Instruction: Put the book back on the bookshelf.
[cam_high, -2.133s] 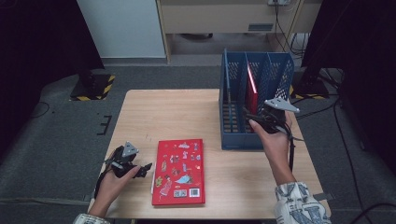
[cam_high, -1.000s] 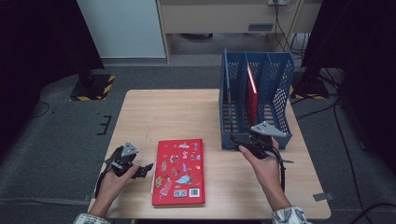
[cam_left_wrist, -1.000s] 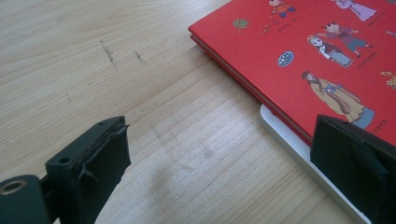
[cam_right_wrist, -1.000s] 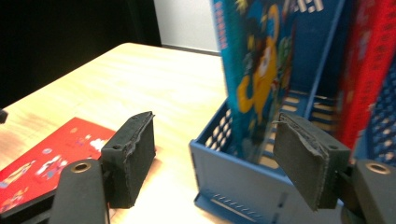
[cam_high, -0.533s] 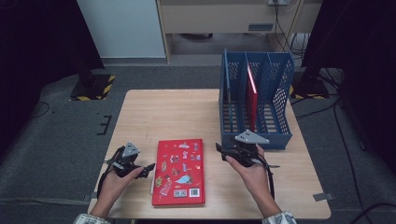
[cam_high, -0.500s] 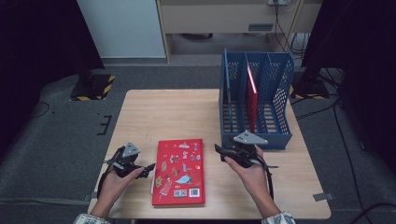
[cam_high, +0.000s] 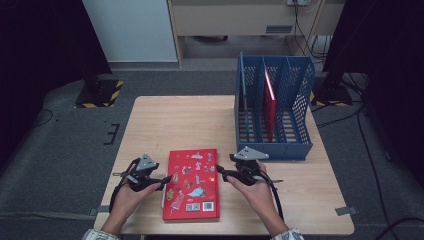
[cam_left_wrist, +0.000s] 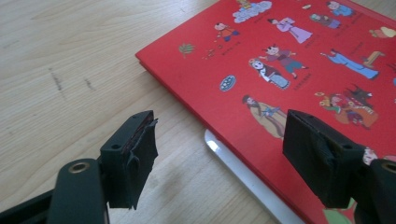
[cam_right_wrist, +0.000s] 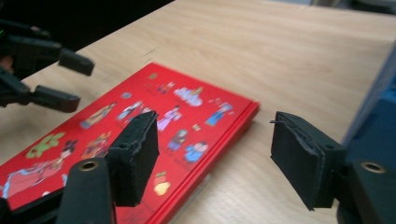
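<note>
Fingers of both your grippers, left and right, gape empty, the left's just narrowing, flanking the red picture book; its long axis runs front-to-back near the surface's front edge.

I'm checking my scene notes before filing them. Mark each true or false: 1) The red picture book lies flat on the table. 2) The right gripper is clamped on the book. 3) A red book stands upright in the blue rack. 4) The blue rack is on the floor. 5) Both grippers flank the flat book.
1) True: the red picture book lies flat on the table.
2) False: the right gripper is open, beside the book's edge.
3) True: a red book stands in the blue rack.
4) False: the rack sits on the table.
5) True: the left gripper is opposite.
</note>
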